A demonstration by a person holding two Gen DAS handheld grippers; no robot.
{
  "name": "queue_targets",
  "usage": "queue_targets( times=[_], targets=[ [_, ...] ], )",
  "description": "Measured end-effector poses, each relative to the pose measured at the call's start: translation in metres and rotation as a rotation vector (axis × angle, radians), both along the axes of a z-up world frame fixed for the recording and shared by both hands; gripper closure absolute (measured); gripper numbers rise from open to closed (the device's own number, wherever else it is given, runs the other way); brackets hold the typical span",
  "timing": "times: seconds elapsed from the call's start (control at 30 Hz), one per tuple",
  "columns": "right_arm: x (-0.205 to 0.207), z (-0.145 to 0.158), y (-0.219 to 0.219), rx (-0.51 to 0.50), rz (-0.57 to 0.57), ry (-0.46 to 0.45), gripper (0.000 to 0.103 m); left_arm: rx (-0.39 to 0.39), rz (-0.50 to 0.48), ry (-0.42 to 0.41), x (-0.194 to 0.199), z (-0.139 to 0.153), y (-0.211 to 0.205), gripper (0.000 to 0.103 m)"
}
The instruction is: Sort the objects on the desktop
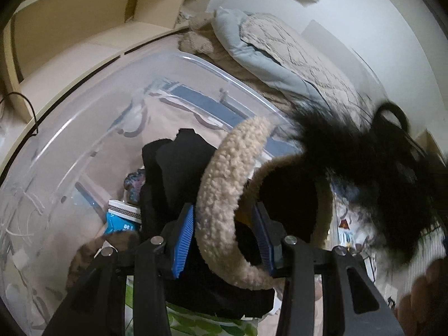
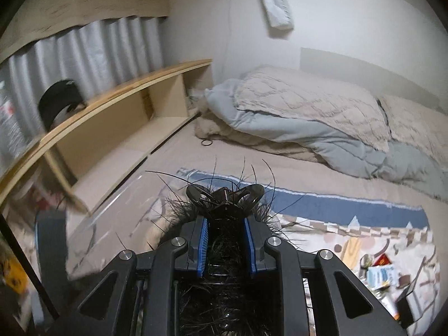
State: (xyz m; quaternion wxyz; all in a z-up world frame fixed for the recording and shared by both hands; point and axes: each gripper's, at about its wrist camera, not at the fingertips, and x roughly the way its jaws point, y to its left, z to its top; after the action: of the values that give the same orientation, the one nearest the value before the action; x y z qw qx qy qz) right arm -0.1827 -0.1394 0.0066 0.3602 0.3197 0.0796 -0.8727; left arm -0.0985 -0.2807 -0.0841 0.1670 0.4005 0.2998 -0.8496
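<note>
Jaws of the left gripper (image 1: 224,238) clench a cream fleece headband (image 1: 221,196) above the clear plastic bin (image 1: 84,145); the right gripper (image 2: 226,247) has its jaws clamped on a black feathery hair claw (image 2: 225,196) over the bed (image 2: 322,179).

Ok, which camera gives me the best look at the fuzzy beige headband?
The left wrist view: the beige headband arcs between the left gripper pads, its curve and fleece texture plain. The right wrist view doesn't clearly show it; the black feathery hair clip fills its foreground.
</note>
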Motion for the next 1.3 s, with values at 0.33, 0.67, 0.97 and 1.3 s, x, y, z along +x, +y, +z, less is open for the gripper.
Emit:
queue_targets(
  times=[0.33, 0.67, 0.97, 1.3],
  targets=[
    [-0.014, -0.035, -0.026, 0.053, 0.008, -0.108, 0.08, 0.06, -0.038, -0.007, -0.001, -0.005, 0.002, 0.061],
    [-0.008, -0.049, -0.021, 0.067, 0.112, -0.215, 0.05, 0.153, -0.006, 0.019, 0.007, -0.004, -0.008, 0.061],
    [-0.001, -0.03, 0.004, 0.01, 0.127, -0.184, 0.057, 0.166, 0.012, 0.027, 0.007, 0.001, -0.01, 0.061],
    [-0.013, -0.044, -0.002, 0.009, 0.102, -0.233, 0.097, 0.115, 0.012, 0.061, 0.011, 0.013, -0.008, 0.061]
  ],
)
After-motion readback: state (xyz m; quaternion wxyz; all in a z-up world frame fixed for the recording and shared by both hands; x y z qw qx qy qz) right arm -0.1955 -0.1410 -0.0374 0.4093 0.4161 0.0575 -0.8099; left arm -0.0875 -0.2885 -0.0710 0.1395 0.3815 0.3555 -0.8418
